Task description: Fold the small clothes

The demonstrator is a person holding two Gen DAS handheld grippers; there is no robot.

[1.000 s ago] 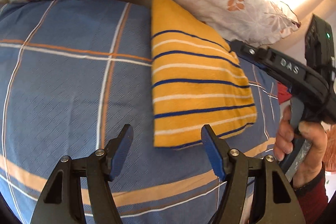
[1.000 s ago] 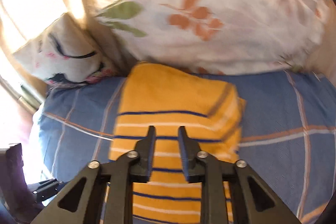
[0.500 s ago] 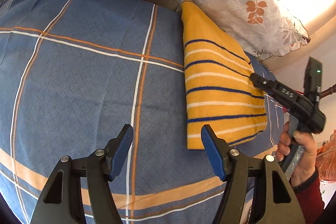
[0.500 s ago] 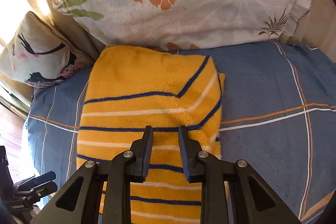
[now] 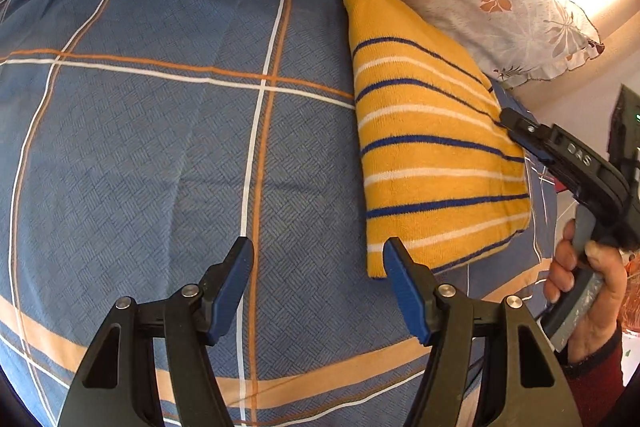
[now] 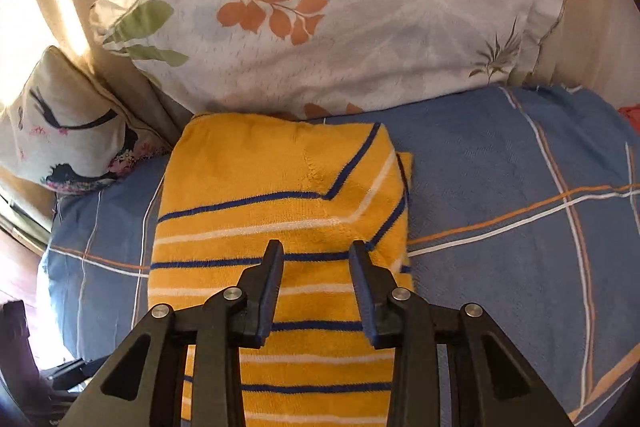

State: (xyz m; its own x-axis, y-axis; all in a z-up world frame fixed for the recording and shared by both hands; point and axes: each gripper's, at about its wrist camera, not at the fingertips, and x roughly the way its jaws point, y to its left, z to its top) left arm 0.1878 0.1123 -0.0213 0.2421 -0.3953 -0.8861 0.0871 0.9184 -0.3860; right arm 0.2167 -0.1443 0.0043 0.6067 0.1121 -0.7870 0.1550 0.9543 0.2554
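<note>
My yellow striped garment (image 6: 280, 227) lies on the bed (image 5: 160, 127), a long narrow bundle running from the near edge up to the head end, where its far end touches the leaf-print pillow (image 6: 340, 27). I judge the folding well along: the sides look turned in, and along its right edge one layer sits on another, with a sliver of the lower layer showing past the upper one. What seems left is at least one fold across its length to make it compact, and perhaps squaring that uneven right edge.

My right gripper (image 6: 316, 263) hovers over the middle of the garment, toward its right edge. Its jaws have just been opening; they stand parted and I see no cloth pinched between them. My left gripper (image 5: 318, 259) stands wide open with nothing in it, above bare blue checked sheet just beside the garment's near left corner.

The cloth looks like thick, soft knit or towelling, orange-yellow with thin navy and white stripes. One navy stripe bends at an angle where a folded-over part crosses. It lies fairly flat and smooth, without bunching.
</note>
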